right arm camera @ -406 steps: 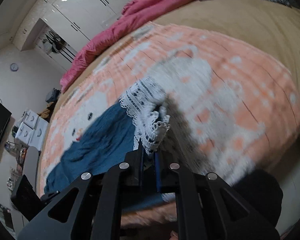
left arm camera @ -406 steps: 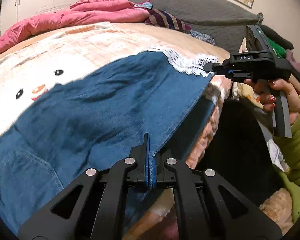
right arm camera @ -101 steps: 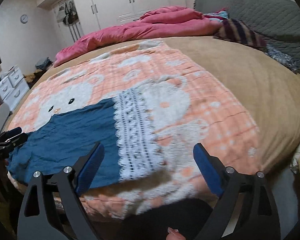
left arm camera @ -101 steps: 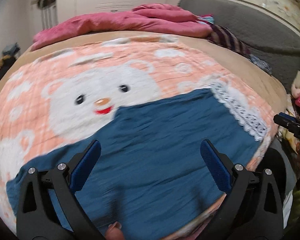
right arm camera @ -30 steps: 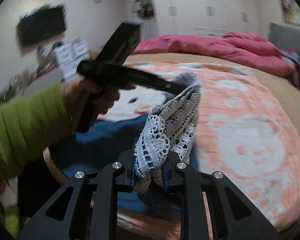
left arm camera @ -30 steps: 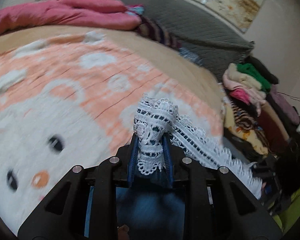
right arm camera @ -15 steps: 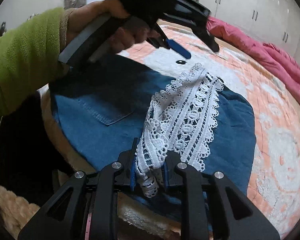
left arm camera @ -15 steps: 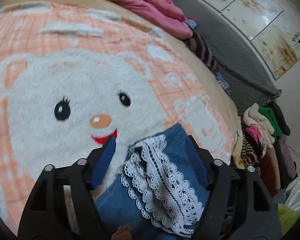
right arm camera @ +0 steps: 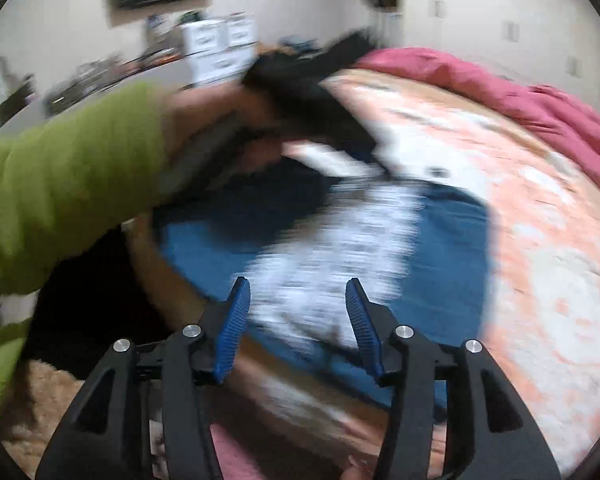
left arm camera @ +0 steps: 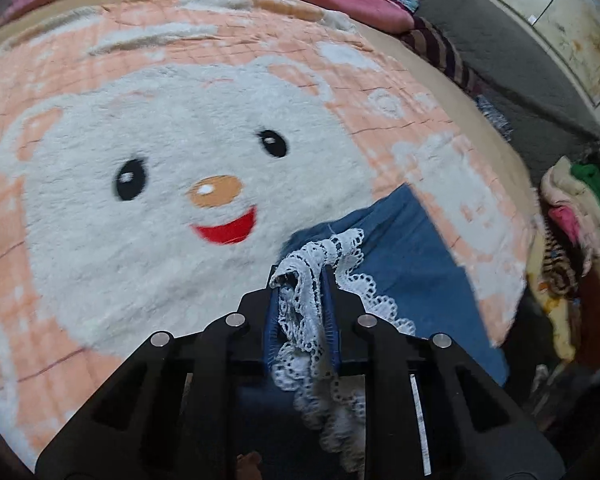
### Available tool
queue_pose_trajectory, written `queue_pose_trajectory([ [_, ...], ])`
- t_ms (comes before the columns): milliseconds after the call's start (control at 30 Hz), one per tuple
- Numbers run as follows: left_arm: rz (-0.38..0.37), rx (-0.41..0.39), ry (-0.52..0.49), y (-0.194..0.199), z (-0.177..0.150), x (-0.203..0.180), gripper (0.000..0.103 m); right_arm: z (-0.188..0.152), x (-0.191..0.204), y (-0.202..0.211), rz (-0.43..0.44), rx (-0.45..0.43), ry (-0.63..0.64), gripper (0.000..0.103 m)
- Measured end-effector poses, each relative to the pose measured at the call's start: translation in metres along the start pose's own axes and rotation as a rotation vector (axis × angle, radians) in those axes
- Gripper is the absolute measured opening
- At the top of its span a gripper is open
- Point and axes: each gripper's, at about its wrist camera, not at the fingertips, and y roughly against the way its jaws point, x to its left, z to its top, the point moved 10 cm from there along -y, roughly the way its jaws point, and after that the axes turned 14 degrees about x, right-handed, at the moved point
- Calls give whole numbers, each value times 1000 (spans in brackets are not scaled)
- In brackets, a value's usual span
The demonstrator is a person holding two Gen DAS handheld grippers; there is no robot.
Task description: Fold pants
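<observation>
Fleece blanket (left arm camera: 148,264), peach with a white bear face, covers the bed. On its near edge lie the blue denim pants (left arm camera: 416,264), folded over (lace hem (left arm camera: 320,264) on top). Left gripper (left arm camera: 300,300) is closing, its pads pinching bunched lace. Right gripper (right arm camera: 296,320) is opening, nothing pressed between the pads. Step in hand: setting down the fold. Next, probably, the left must release and the layers be smoothed.
</observation>
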Motion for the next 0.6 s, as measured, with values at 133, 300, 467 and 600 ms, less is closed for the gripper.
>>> queue_pose_trajectory([
  [133, 60, -19, -22, -1, 0, 0, 13, -19, -52, -11, -72, 64, -129, 49],
  [300, 126, -46, 6, -1, 9, 7, 35, -49, -37, -38, -44, 185, -66, 50],
  [467, 118, -134, 62, 35, 0, 4, 47, -46, -38, -20, -30, 122, -69, 50],
  [600, 122, -166, 22, 61, -32, -20, 62, -38, -48, -3, -45, 70, -71, 50],
])
